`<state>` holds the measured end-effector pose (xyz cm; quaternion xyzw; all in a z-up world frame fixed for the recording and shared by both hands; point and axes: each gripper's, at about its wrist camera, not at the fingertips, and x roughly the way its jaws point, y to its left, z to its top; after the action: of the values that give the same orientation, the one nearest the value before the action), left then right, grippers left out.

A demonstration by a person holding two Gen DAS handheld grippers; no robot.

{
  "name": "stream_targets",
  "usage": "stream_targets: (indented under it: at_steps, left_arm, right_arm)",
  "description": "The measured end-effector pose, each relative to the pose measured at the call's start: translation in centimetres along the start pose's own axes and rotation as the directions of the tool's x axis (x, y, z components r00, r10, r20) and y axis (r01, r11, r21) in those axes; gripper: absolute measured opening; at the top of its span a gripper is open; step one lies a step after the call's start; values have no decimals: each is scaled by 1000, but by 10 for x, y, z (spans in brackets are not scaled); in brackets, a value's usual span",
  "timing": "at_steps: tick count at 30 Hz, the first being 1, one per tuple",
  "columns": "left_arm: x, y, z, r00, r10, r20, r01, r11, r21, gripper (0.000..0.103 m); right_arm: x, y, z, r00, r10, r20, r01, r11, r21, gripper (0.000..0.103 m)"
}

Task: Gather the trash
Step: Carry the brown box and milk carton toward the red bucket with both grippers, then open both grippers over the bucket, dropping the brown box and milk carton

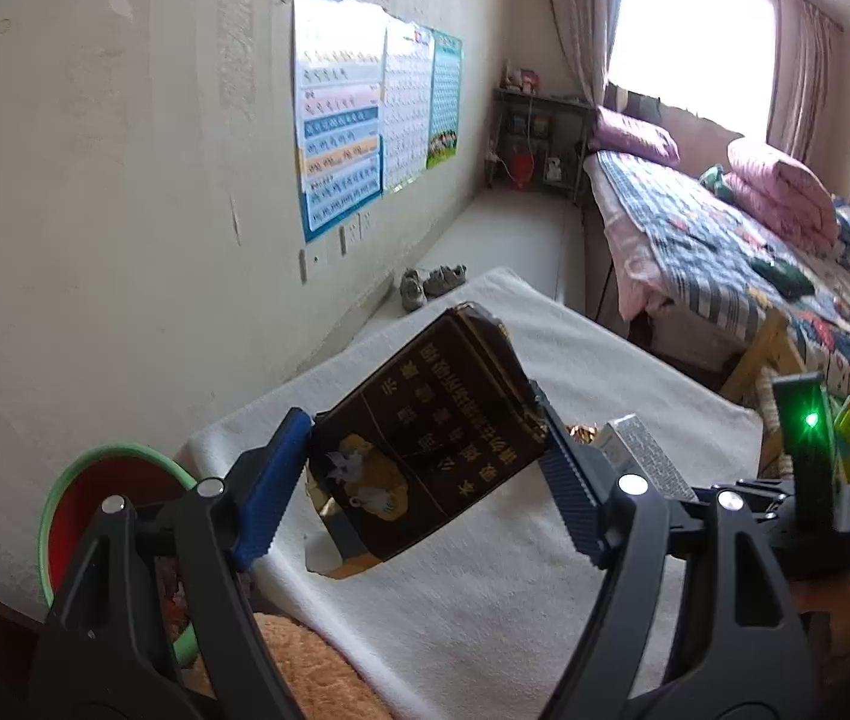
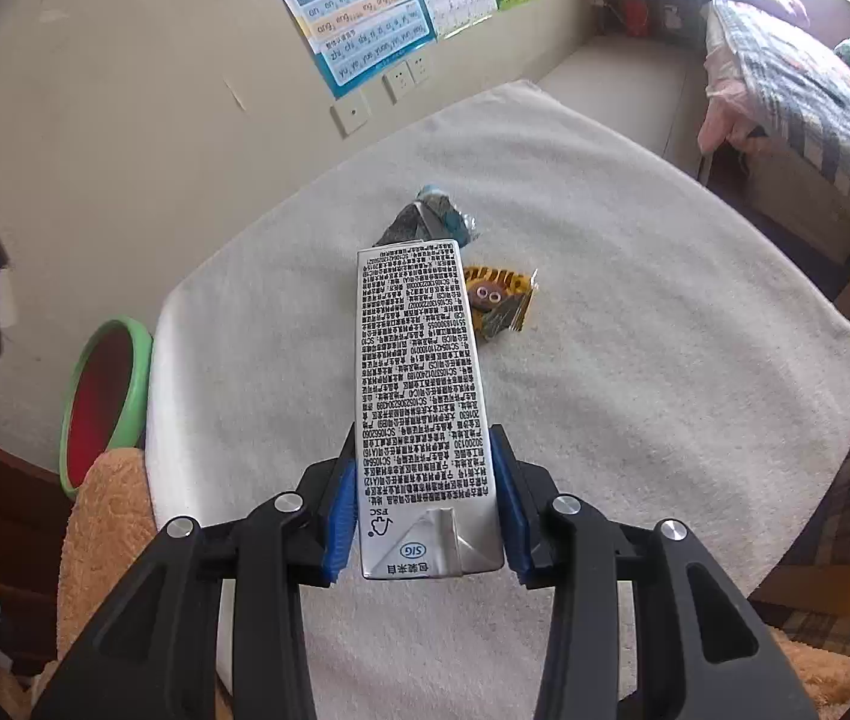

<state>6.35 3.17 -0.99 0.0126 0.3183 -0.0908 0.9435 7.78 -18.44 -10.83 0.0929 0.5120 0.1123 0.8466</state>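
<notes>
Right fingers [image 2: 425,516] clamp one silver carton [image 2: 422,396], left fingers [image 1: 419,480] one dark box [image 1: 425,438]; two wrappers [image 2: 500,300] lie on white cloth [image 2: 665,360]

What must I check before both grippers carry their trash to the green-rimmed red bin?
1. Left gripper holds the dark brown box with gold print between its blue pads: ok.
2. Right gripper grips the silver drink carton with black print, pads on both sides: ok.
3. Round bin with green rim and red inside in view, beside the white cloth-covered table: ok.
4. Bin has room inside: cannot tell.
5. Table cleared: not ok; a yellow snack wrapper and a dark crumpled wrapper lie there.
</notes>
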Motion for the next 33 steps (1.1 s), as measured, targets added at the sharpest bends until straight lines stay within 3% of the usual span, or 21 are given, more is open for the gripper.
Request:
stream_targets:
  at_steps: [7,11,25,33]
  left_arm:
    - [-21,17,7,997,36,64,-34,999,-25,73]
    - [-27,29,6,996,47,76,-44,998,-47,73]
    - [-29,74,-8,991,116,65,-109,988,-110,73]
    - [-27,95,-16,988,148,45,-140,980,-141,73]
  right_arm:
    - [-33,17,13,991,-48,122,53,998,-42,38]
    - [-47,28,19,986,-26,166,33,999,-38,38]
    - [-55,100,38,976,96,194,-75,991,-113,38]
    - [-44,136,41,977,140,160,-113,979,-171,38]
